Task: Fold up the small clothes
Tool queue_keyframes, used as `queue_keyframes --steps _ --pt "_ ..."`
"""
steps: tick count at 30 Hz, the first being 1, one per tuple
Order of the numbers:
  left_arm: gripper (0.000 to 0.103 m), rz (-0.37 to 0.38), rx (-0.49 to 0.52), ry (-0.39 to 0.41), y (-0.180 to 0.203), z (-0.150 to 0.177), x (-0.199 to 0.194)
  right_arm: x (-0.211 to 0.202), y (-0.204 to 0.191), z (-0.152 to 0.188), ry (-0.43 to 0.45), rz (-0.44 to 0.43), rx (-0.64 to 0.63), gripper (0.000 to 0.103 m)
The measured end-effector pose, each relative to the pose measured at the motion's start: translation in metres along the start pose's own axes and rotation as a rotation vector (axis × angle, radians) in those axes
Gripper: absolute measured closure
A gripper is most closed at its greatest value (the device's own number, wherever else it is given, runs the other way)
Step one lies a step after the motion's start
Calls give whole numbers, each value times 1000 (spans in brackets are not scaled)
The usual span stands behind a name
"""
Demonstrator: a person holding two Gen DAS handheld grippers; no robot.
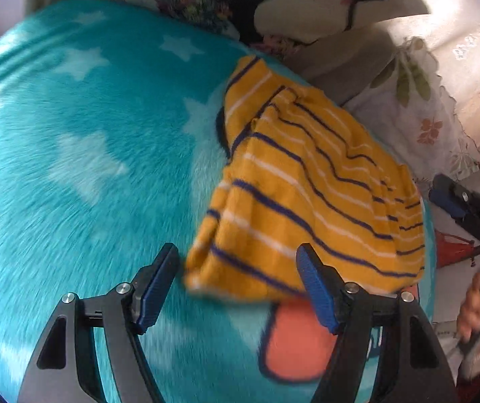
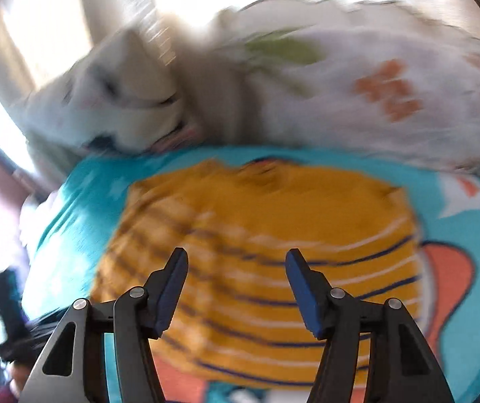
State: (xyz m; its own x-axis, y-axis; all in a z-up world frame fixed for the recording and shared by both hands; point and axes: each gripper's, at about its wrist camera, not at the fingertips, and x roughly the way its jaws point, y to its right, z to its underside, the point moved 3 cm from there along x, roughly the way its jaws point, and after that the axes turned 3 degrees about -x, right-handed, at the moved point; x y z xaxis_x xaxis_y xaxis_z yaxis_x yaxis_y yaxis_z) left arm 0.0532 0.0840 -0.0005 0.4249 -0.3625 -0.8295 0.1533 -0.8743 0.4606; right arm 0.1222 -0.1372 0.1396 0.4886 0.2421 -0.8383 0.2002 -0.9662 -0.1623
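Observation:
A small yellow garment with navy and white stripes [image 1: 310, 188] lies partly folded on a teal fleece blanket with white stars [image 1: 82, 141]. My left gripper [image 1: 238, 258] is open and empty, its fingers either side of the garment's near left corner. In the right wrist view the same garment [image 2: 260, 235] lies flat and blurred by motion on the blanket [image 2: 72, 208]. My right gripper [image 2: 236, 262] is open and empty, above the garment's near edge. The right gripper also shows in the left wrist view [image 1: 468, 205], off the garment's right side.
A white pillow with a black-lash face print [image 1: 324, 3] and a white floral cloth [image 1: 421, 110] lie beyond the blanket. An orange cartoon patch [image 1: 293, 346] is printed on the blanket near my left gripper. The white floral cloth [image 2: 374, 87] lies behind the garment.

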Motion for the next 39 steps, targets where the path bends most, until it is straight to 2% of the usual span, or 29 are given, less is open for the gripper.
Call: queue_keyframes --steps 1,2,3,4,7,10,12,13,16,17,19,23,24,26,27,30,31,37,39 --pt "32 24 11 18 1 -5 0 10 -13 4 -17 -10 0 38" --pt "43 44 27 10 3 -9 2 17 -22 5 -32 -17 1 38" --pt "59 59 32 -14 3 -12 3 27 -34 6 -52 -21 4 38" --pt "83 65 28 -38 2 -13 5 36 -40 8 -64 -22 6 38" --pt "91 101 -16 -75 -17 -13 -2 63 -66 4 -93 -34 16 38" --pt "91 132 -64 -90 -36 -9 -20 82 -94 3 -113 -45 12 38" --pt "90 139 -71 -88 -48 -6 -37 98 -114 2 -126 -17 -21 38" --pt "87 142 -73 -83 -53 -4 -45 103 -120 2 -132 -2 -30 38" --pt "68 134 -97 -66 -73 1 -66 129 -143 8 -170 58 -62 37" --pt "67 127 -114 -54 -82 3 -73 135 -148 11 -180 83 -72 36" --pt "67 118 -136 -47 -95 4 -80 146 -160 15 -183 153 -104 27" --pt "67 108 -187 -32 -115 8 -89 164 -176 22 -164 327 -193 24" --pt "67 106 -194 -31 -119 7 -90 167 -179 23 -141 363 -209 26" --pt "67 99 -199 -26 -123 9 -93 165 -179 24 -100 391 -201 38" --pt "67 91 -201 -24 -123 10 -94 163 -178 24 -86 409 -197 53" --pt "67 73 -204 -18 -123 14 -98 155 -172 23 -72 358 -182 74" --pt "67 65 -203 -15 -119 15 -99 148 -166 21 -69 315 -163 79" --pt "66 17 -172 16 -84 17 -100 87 -109 -2 11 65 31 84" --pt "65 2 -161 31 -64 19 -100 63 -80 -6 49 19 86 85"
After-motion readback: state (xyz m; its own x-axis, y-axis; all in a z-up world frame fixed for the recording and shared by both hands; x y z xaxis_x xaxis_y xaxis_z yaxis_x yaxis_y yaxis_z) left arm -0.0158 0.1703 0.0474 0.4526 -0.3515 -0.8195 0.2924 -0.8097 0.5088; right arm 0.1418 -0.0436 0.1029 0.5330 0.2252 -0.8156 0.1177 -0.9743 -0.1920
